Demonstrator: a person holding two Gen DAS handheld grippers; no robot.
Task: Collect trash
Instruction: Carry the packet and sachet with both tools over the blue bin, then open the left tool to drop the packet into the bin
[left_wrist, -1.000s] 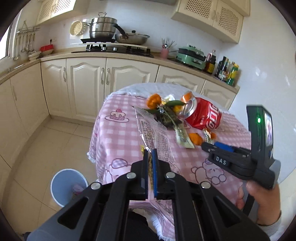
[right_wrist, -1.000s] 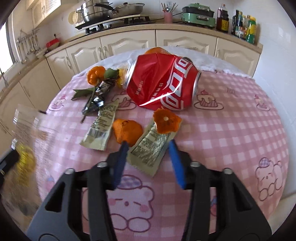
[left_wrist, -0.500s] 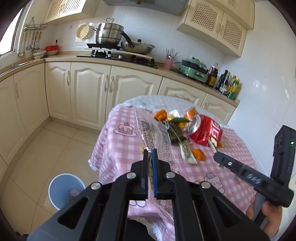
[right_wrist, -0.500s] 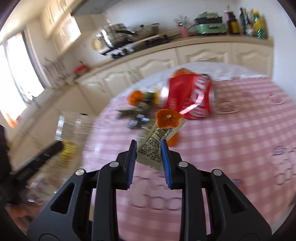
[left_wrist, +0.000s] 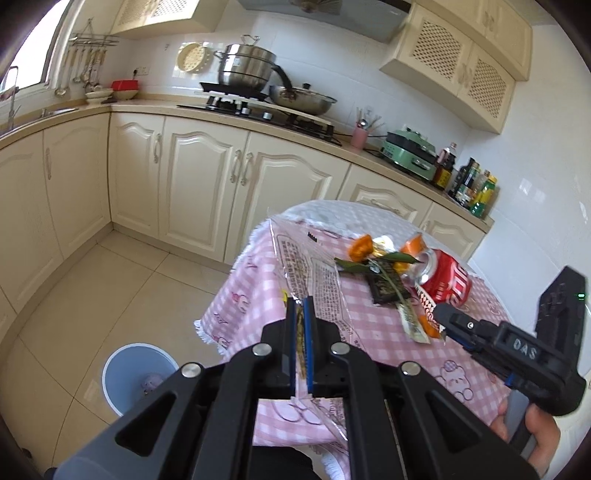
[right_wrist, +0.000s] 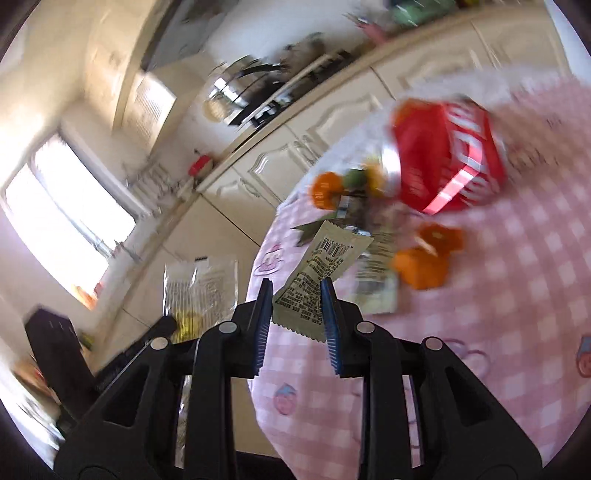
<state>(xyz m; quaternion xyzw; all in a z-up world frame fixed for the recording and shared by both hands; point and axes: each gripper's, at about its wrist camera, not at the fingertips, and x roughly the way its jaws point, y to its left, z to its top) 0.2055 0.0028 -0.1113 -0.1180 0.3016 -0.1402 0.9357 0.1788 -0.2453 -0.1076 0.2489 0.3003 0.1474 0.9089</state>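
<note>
Holds a clear plastic wrapper (left_wrist: 317, 273) in the left tool (left_wrist: 301, 306), pads pressed flat together on its near edge, the sheet standing up ahead of the tips

Pinches a pale printed wrapper (right_wrist: 317, 280) in the right tool (right_wrist: 295, 291); has just been closing on it, and now clamps its sides with the barcode end sticking out ahead of the tips

Has lifted that wrapper clear of the counter (right_wrist: 517, 295), where a second ago it lay flat between spread fingers with an orange peel (right_wrist: 439, 236) on its far end

Seems to have shed the peel, now back on the cloth ahead and to the right of the tool, though the right view is too smeared to be sure which piece it is

Has also swung the right tool over towards the left one, both pulled back from the pile

Leaves behind, further ahead, the crushed red can (right_wrist: 450, 166), more peel, leaves, a dark wrapper and a second pale wrapper (right_wrist: 376, 291)

Shows the blue bin (left_wrist: 136, 373) on the floor, below and to the left of the left tool

Means two pieces secured, neither binned yet; probably calls next for carrying both down and left over the bin, then spreading the fingers

Leaves most of the task undone, with the bulkiest item, the can, untouched
</note>
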